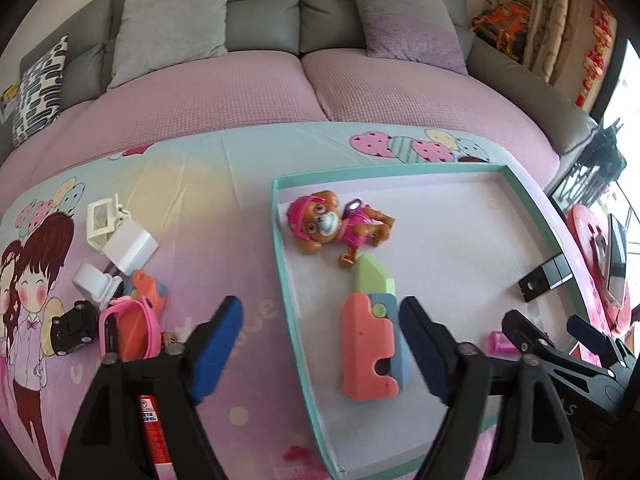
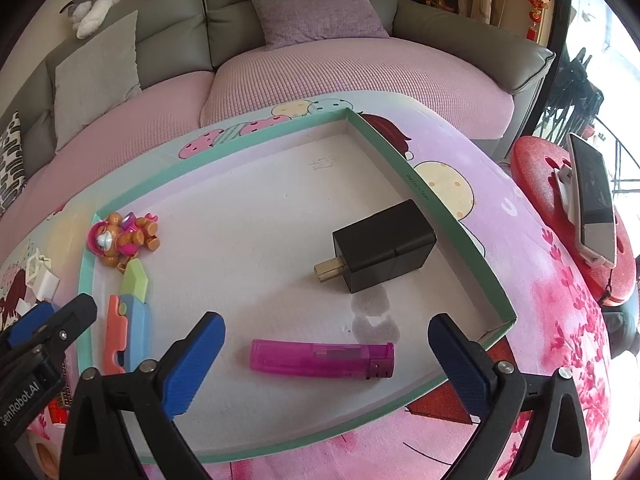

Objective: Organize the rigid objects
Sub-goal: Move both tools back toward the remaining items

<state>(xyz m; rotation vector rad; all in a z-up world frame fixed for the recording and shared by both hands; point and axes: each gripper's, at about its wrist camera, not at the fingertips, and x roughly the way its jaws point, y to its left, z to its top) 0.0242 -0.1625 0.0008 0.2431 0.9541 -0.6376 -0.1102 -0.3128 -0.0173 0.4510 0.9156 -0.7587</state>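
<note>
A teal-rimmed tray [image 1: 280,240] [image 2: 440,208] lies on the cartoon-print cloth. In it are a pink puppy figure [image 1: 336,228] [image 2: 124,236], an orange, blue and green toy knife [image 1: 372,344] [image 2: 128,320], a black charger [image 2: 384,252] [image 1: 544,280] and a pink lighter [image 2: 320,360] [image 1: 500,342]. My left gripper [image 1: 320,312] is open above the tray's left edge. The toy knife lies flat just inside its right finger, and the left finger stands well clear of it. My right gripper [image 2: 326,326] is open wide, with the lighter lying on the tray floor between its fingers.
Left of the tray is a pile: a white clip [image 1: 100,220], a white charger [image 1: 130,246], a black toy car [image 1: 74,326], a pink-framed piece [image 1: 128,328] and a red lighter [image 1: 152,420]. A sofa runs behind. A phone [image 2: 592,208] stands on a red stool at the right.
</note>
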